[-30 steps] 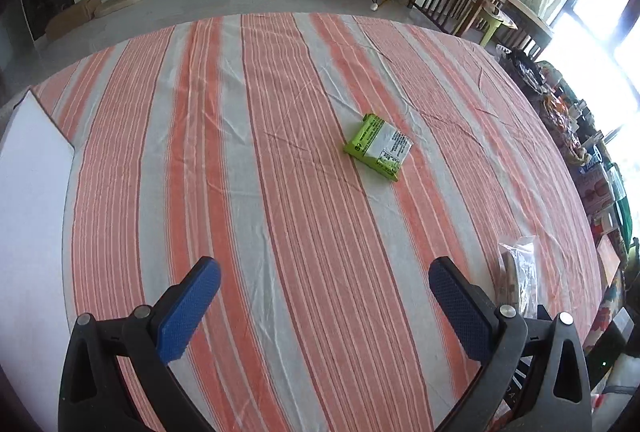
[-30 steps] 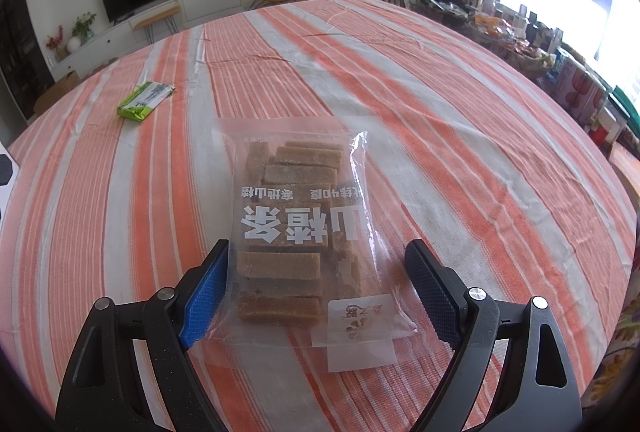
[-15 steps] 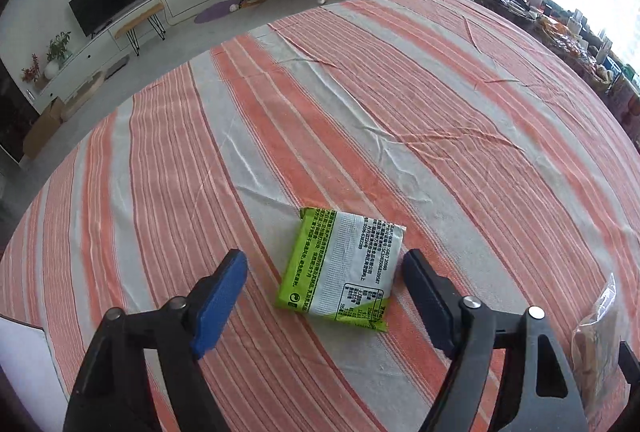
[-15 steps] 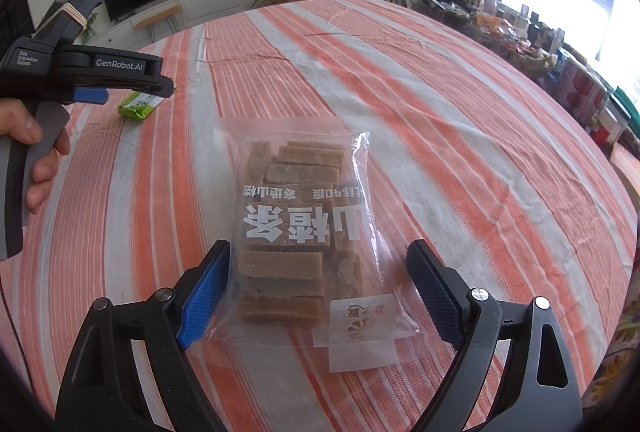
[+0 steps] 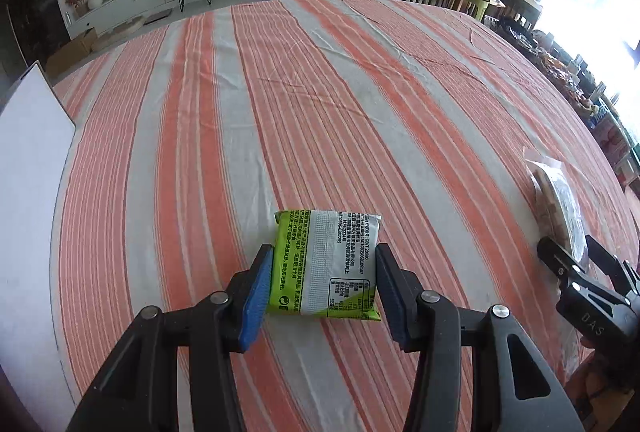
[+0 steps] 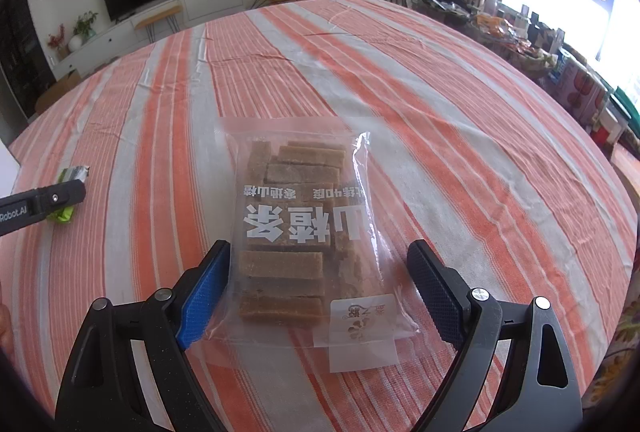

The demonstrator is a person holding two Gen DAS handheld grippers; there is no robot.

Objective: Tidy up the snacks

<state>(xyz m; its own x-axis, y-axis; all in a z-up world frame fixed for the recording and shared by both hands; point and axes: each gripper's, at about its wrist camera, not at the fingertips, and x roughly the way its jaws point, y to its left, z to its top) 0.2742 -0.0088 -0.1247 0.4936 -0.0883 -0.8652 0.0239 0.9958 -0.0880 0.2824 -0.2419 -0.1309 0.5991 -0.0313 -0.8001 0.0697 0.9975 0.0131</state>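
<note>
Left wrist view: the left gripper points down at the striped tablecloth with the green snack packet lying flat between its two fingers. The jaws are closing; the blue pads stand against the packet's two long edges, and the packet rests on the cloth, printed back face up. A white board lies at the left edge of the table. At the right edge of this view, the tips of the right gripper sit at the near end of the clear bag of brown bars.

Right wrist view: the right gripper is spread wide over the clear bag of brown bars. The bag lies flat on the cloth between the fingers; the left pad sits at the bag's edge, the right pad stands clear of the bars beside the loose film, and nothing is gripped. White lettering on the bag reads upside down from this side. Far left, the left gripper shows from the side, with the green snack packet partly hidden behind its tip
</note>
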